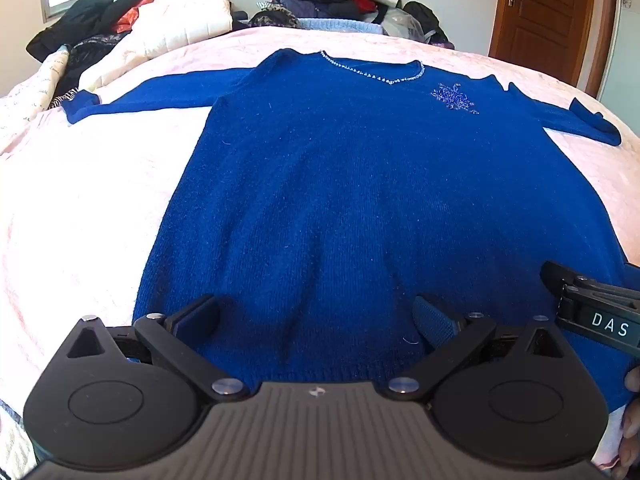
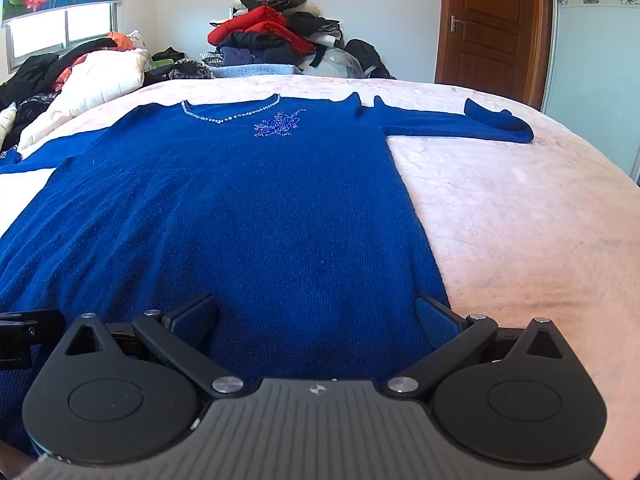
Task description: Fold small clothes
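Blue knit hem: the sweater (image 1: 320, 200) lies face up and flat on the bed (image 1: 80, 220), its hem at the near edge, directly under both tools.
Left gripper (image 1: 316, 320): jaws spread as wide as they go, nothing between them, hovering over the hem near its left corner.
Right gripper (image 2: 316, 320): equally wide open and empty, over the hem near the sweater's right side seam.
Grip risk: the knit looks thick and fuzzy; a shallow pinch could catch only the top layer, so front and back would separate when lifted.
Bedding risk: the pink bedspread (image 2: 520, 220) lies straight under the hem; a deep bite could drag it up with the sweater.
Right sleeve (image 2: 460, 124): stretched toward the bed's right edge with its cuff doubled over; folding the body first could trap that crease.
Left sleeve (image 1: 140, 96): reaches toward the loose clothes (image 1: 100, 20) at the far left corner and could snag there.
Beaded motif (image 2: 278, 122): sits near the neckline at the far end; a fold pressed across it may catch the yarn.
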A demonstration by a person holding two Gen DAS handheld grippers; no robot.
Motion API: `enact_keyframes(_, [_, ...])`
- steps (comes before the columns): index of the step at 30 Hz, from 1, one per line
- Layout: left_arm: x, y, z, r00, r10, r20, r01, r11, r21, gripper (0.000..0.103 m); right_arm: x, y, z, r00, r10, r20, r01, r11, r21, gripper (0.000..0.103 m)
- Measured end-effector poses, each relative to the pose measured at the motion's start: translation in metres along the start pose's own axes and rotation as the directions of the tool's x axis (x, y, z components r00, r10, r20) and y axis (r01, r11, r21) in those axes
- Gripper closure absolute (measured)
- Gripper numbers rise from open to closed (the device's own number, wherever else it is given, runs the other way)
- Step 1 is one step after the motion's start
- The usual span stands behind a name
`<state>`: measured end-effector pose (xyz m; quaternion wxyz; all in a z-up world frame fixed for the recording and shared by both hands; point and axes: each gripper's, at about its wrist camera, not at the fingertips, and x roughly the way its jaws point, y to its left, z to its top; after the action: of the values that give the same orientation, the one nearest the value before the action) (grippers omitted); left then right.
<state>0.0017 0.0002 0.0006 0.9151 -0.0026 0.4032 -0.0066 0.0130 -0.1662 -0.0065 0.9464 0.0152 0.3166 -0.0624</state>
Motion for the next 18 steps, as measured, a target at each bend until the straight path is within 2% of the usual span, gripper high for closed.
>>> enact_keyframes(3, [0.001, 0.002, 0.005, 1.0, -0.004, -0.003, 0.004, 1.0, 0.003, 0.0, 0.0, 0.0, 0.0, 1.0, 0.0, 0.0, 0.0, 1.0, 0.0, 0.0])
enact_keyframes(6, [-0.006, -0.002, -0.003, 0.999, 0.01, 0.045, -0.011, 1.0, 0.018, 0.0, -0.001, 0.0, 0.0, 1.0, 0.0, 0.0, 0.0, 1.0, -0.001, 0.0])
enact_keyframes(18, [-0.01, -0.001, -0.011, 0.996, 0.01, 0.083, -0.011, 1.0, 0.013, 0.0, -0.001, 0.001, -0.001, 1.0, 0.0, 0.001, 0.0, 1.0, 0.0, 0.0])
